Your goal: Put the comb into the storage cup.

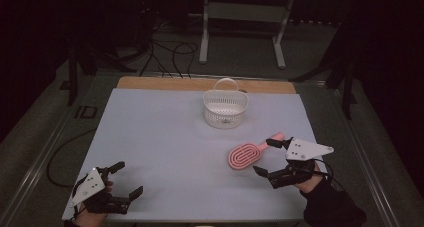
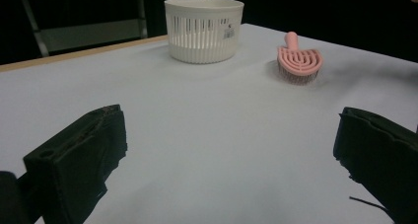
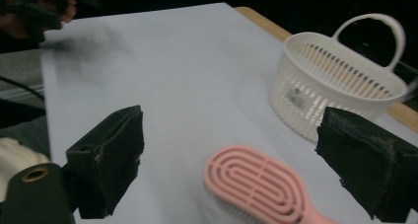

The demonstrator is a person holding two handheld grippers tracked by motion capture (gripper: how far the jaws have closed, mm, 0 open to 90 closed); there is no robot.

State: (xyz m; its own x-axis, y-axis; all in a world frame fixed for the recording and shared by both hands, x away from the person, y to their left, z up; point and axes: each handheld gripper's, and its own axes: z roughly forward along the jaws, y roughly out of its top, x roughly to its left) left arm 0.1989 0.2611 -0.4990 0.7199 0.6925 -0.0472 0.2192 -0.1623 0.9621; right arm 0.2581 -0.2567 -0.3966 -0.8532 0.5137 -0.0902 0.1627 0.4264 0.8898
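Right gripper spread wide around a pink hairbrush, nothing held yet

A careless close could pinch the thin handle or the rim of the head and flip the hairbrush (image 1: 246,155) or skid it across the table (image 1: 165,137); it lies lower right of centre in the high view, below the white basket (image 1: 225,108), between the right gripper (image 1: 267,157)'s parted jaws, touching neither. The left gripper (image 1: 127,178), lower left, is also spread wide and empty, well apart

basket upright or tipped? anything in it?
Upright: the white basket stands on its base, handle up. Nothing visible inside; the pink brush lies on the table beside it.
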